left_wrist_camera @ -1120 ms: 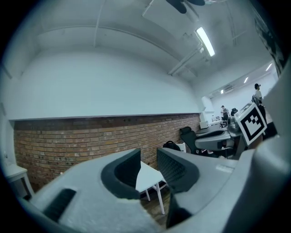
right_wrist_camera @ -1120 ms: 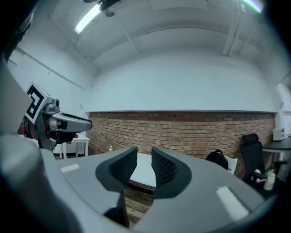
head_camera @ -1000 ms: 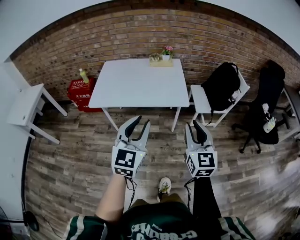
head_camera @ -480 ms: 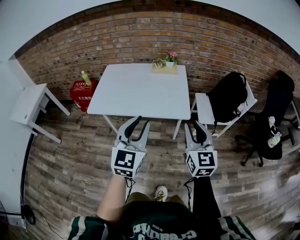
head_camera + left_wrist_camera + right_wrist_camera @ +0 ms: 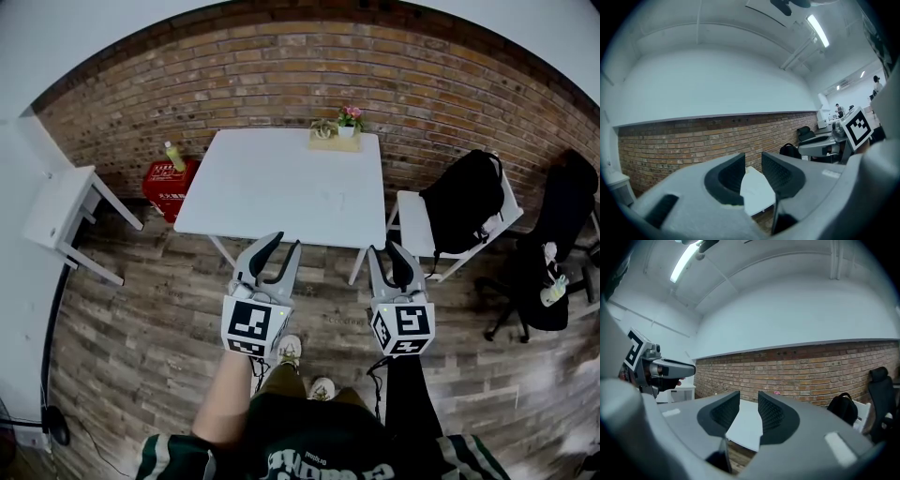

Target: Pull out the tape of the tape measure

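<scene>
1. No tape measure can be made out on the counter [image 5: 272,178], beside it, or in either gripper. The top looks bare except for a planter [image 5: 336,137] at the counter's far edge.
2. The left gripper [image 5: 288,241] is held short of the counter's near edge. Its fingers [image 5: 727,174] are spread with nothing between them, and only the counter shows through the gap.
3. The right gripper [image 5: 382,246] is alongside it, also short of the near edge. Its fingers have just been opening; they stand apart and are empty.
4. Risk: a reach may start at the wrong spot. A small case could be lost in the wide head view, or it may not lie on this counter at all.
5. Risk: both grippers point level, so carried forward they could strike the near edge. They could also skim the top and push a light case away.
6. Risk: the right gap looks the narrower, and fingers closing at that width could clip a case rather than straddle it.
7. Only the head view shows the whole counter top. It also shows the chair [image 5: 417,220] with a backpack [image 5: 466,199] to the counter's right and a red crate [image 5: 169,186] to its left.
8. Only the gripper views show each finger gap head-on. Each also shows the other gripper side-on. The left gripper view adds distant persons [image 5: 876,85] far to the counter's right.
</scene>
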Demonstrator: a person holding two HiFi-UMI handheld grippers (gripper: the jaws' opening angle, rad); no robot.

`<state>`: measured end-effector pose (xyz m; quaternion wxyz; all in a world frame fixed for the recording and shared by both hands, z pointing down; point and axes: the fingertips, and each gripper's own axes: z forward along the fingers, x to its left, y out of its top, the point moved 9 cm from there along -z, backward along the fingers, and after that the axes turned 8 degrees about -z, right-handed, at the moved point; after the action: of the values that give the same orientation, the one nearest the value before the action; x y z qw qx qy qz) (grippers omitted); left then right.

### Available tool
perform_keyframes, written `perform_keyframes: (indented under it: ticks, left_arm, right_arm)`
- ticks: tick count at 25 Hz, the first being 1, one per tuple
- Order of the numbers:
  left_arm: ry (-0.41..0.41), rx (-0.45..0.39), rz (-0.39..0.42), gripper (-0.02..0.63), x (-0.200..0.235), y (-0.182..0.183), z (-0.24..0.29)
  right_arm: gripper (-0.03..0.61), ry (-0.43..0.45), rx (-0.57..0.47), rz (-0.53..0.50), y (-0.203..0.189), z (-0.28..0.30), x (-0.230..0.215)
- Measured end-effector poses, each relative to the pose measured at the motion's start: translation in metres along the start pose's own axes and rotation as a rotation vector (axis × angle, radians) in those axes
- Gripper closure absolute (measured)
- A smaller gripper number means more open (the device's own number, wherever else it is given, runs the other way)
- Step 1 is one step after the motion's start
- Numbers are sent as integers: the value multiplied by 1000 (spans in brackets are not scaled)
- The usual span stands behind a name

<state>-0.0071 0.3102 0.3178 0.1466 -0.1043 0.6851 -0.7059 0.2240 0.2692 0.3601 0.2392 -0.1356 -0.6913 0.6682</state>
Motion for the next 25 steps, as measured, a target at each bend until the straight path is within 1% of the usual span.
perform_keyframes:
  ticks: [4,12,19,25]
  left_arm:
    - [3,-5,-2,509,14,-2,20]
    - [-25,-13,-7,509,56,-10,81]
    - [-80,-2,-6,509,102,-14,152]
    - [-143,15,-8,509,145,-15,215]
  right_arm:
    - [434,5,9,-13,-3,22,-5]
    - [428,-30,22,-31,-9,86,-28]
    - [428,-57,57,-43,-15,156,-47]
    - [426,-81,90,-48,-16,221,-60]
